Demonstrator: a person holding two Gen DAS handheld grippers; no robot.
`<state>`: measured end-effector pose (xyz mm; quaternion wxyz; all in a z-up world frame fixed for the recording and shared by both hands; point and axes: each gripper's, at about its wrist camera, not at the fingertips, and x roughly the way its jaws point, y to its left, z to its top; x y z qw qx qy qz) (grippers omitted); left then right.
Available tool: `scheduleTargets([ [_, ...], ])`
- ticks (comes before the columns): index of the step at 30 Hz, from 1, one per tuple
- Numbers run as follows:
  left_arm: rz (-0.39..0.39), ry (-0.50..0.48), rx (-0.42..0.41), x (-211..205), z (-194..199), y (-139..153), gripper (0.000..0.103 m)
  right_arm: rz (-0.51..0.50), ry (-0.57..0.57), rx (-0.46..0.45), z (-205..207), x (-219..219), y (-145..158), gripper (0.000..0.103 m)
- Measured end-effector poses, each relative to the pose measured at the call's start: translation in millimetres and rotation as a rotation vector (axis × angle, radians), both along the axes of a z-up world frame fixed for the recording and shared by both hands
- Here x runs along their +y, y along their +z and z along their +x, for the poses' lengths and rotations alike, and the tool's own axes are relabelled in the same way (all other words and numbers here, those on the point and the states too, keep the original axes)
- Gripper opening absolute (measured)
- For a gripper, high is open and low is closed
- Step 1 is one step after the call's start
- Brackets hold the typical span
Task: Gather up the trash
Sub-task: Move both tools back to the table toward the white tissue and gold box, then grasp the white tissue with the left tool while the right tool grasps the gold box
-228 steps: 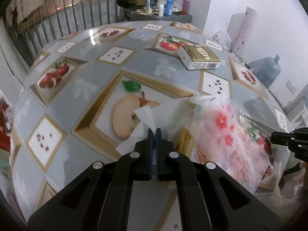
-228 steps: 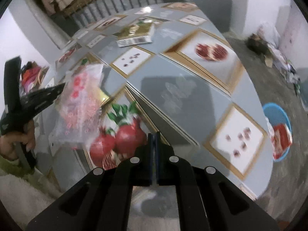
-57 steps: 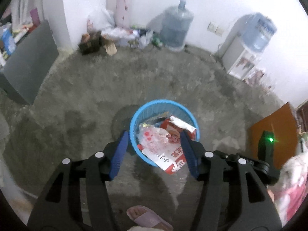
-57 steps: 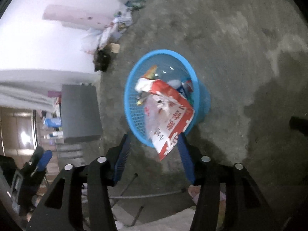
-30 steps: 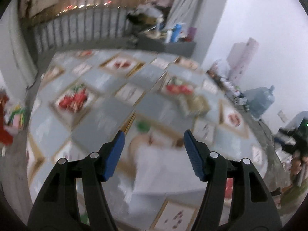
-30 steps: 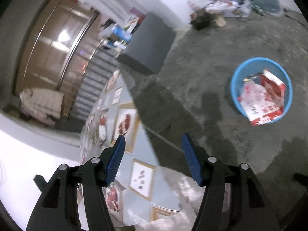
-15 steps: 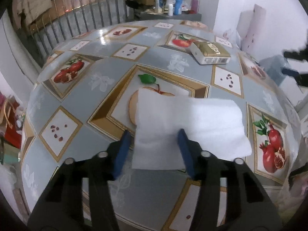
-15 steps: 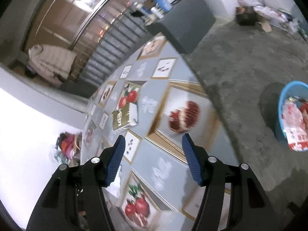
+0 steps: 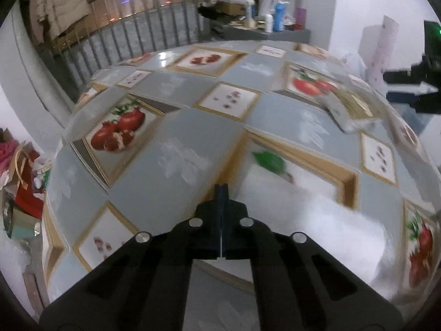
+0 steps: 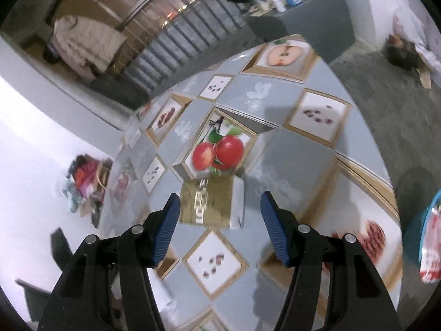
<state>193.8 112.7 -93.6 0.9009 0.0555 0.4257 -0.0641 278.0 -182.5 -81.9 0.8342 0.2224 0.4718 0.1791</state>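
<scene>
A: Left gripper (image 9: 221,193) first. What have I got?

B: Jaws fully together, bottom centre of the left wrist view. The white tissue (image 9: 311,220) lies just right of the tips on the desk (image 9: 176,127). It's blurred, so I can't tell whether an edge is pinched.

A: Right gripper (image 10: 219,209)?

B: Jaws well apart, nothing pressed between them. The gold-topped box (image 10: 209,204) sits on the desk in the gap between the blue pads (image 10: 171,220), lower centre of the right wrist view.

A: Any writing on the box?

B: A pale printed mark down its middle, too smeared to read. No brand I can make out.

A: Same box in the left view?

B: Yes, right of centre (image 9: 344,110), blurred, well apart from the tissue.

A: Where's the bin?

B: Blue basket (image 10: 428,220) at the right edge of the right wrist view, on the floor, with a red-and-white wrapper (image 10: 431,259) in it. The wrapper's print is unreadable.
</scene>
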Motion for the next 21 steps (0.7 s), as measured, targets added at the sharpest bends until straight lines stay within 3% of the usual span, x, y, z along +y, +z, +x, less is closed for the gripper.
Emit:
scheduleTargets([
  [8,-0.015,0.025,0.0,3.5,12.5,0.4,0.0,-0.115,0.056,-0.009,34.5,31.5,-13.1,0.053],
  [10,-0.022,0.03,0.002,4.0,12.7,0.6,0.0,-0.148,0.081,0.005,35.7,38.4,-19.6,0.047],
  [21,-0.03,0.022,0.009,0.3,3.3,0.6,0.0,-0.254,0.117,-0.004,-5.9,41.8,-17.4,0.041],
])
